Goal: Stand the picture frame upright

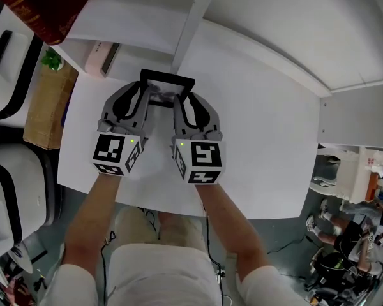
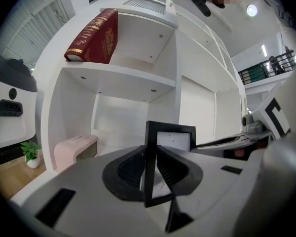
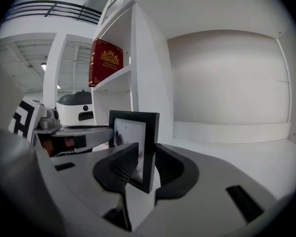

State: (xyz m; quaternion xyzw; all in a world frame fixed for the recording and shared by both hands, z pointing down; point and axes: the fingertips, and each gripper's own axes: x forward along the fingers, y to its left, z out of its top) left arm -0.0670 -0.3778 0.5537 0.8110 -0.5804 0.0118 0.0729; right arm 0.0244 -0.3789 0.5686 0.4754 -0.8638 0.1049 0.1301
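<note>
White shelf unit (image 2: 138,78) at twelve o'clock behind the white worktop (image 1: 255,139). It bears a dark red hardback book (image 2: 93,36) at eleven, with a pale pink rounded box (image 2: 76,149) below. Both the left tongs (image 2: 155,169) and right tongs (image 3: 145,164) clamp the black rectangular picture frame (image 1: 168,78), upright between them.

2 tools (image 1: 143,93) (image 1: 185,102), 1 pic frame (image 1: 168,78), 1 red book (image 1: 48,5), 1 plant (image 1: 51,59)
</note>
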